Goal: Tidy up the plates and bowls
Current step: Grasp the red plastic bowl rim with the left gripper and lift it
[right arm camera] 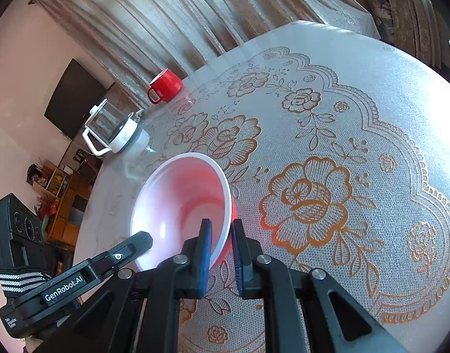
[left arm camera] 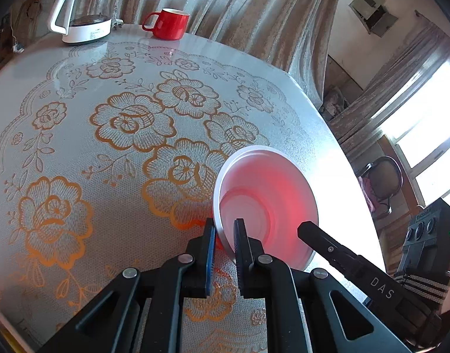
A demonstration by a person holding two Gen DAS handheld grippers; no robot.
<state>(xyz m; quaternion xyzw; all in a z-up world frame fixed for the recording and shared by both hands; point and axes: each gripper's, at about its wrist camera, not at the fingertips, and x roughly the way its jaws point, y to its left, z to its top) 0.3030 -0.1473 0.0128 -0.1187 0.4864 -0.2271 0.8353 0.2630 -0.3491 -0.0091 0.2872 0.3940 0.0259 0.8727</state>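
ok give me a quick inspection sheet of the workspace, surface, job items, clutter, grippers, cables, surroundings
surface: round table under a pale lace-pattern cover with gold flowers.
job's things: one bowl, white inside, red outside, near the table edge; no plates seen.
clutter: red mug and glass kettle on a white base, both at the far edge.
grippers: left gripper has its jaws across the bowl's rim, one inside, one outside; right gripper does the same on the opposite rim. Both look clamped.
cables: a plug and cord beside the kettle base.
surroundings: curtains behind the table, bright window, dark wall screen, shelving.
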